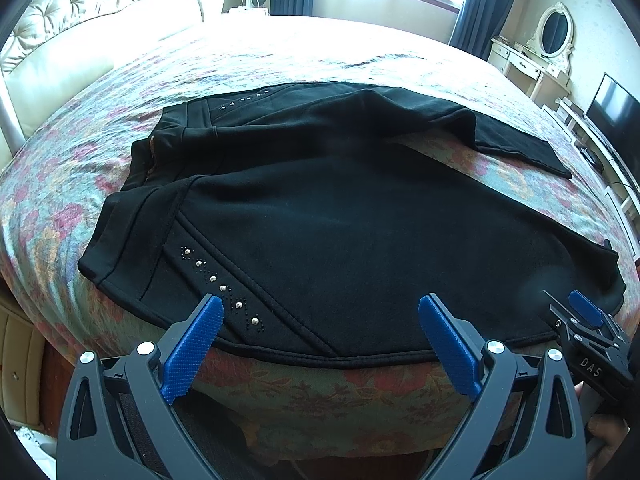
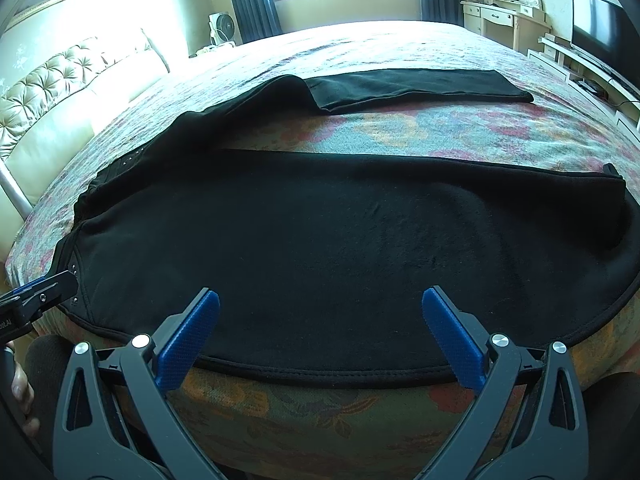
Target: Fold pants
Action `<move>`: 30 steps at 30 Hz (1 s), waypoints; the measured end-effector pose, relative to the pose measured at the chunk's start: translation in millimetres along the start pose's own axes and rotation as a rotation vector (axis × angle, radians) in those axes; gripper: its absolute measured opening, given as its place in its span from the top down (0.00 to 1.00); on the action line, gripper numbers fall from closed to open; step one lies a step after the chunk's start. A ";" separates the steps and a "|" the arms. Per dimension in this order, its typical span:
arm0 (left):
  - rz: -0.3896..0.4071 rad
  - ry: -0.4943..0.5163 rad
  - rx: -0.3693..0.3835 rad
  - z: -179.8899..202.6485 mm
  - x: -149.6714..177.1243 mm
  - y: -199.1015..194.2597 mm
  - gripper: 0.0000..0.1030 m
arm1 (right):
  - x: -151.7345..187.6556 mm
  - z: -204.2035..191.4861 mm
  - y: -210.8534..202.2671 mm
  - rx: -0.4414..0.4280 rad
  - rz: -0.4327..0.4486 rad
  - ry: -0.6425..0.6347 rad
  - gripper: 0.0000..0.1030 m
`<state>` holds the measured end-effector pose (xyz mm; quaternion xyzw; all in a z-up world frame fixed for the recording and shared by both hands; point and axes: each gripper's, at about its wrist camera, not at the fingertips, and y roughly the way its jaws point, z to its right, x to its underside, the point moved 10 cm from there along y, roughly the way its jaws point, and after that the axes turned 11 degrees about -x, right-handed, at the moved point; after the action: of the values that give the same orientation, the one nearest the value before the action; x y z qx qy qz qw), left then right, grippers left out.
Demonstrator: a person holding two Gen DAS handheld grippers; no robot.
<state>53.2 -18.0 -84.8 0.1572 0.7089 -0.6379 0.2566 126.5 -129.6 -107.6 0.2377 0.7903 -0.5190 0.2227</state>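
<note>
While flat: one pants [image 1: 320, 216], two hand-held grippers.

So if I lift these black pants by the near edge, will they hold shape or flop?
The pants will likely flop: they lie draped with soft folds. The fleecy-looking cloth probably grips rather than slips. The far leg would likely drag behind.
</note>
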 end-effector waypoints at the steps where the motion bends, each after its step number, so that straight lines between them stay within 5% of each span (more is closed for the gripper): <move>1: -0.012 -0.004 0.022 -0.9 -1.9 0.9 0.06 | -0.3 -0.1 0.9 0.000 -0.003 0.000 0.02; 8: 0.016 -0.142 0.162 -73.4 -62.3 12.2 0.06 | -7.9 -6.7 12.5 -0.015 -0.028 0.001 0.02; 12: -0.044 -0.258 0.321 -138.0 -114.7 50.3 0.06 | -12.7 -18.7 26.1 -0.045 -0.051 0.006 0.02; 16: -0.152 -0.396 0.318 -195.8 -150.1 118.7 0.06 | -18.0 -35.2 38.9 -0.077 -0.074 -0.010 0.02; 19: -0.206 -0.407 0.312 -215.1 -164.8 172.4 0.06 | -21.0 -45.2 47.1 -0.094 -0.095 -0.032 0.02; 28: -0.171 -0.405 0.524 -181.7 -201.1 200.5 0.06 | -28.8 -46.1 69.6 -0.124 -0.137 0.005 0.02; 30: -0.156 -0.379 0.520 -175.4 -203.0 201.5 0.06 | -29.6 -46.0 73.7 -0.131 -0.140 0.022 0.02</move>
<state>301.6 203.5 -126.7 0.0414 0.4717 -0.8332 0.2857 189.7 -65.6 -125.9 0.1724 0.8395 -0.4779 0.1925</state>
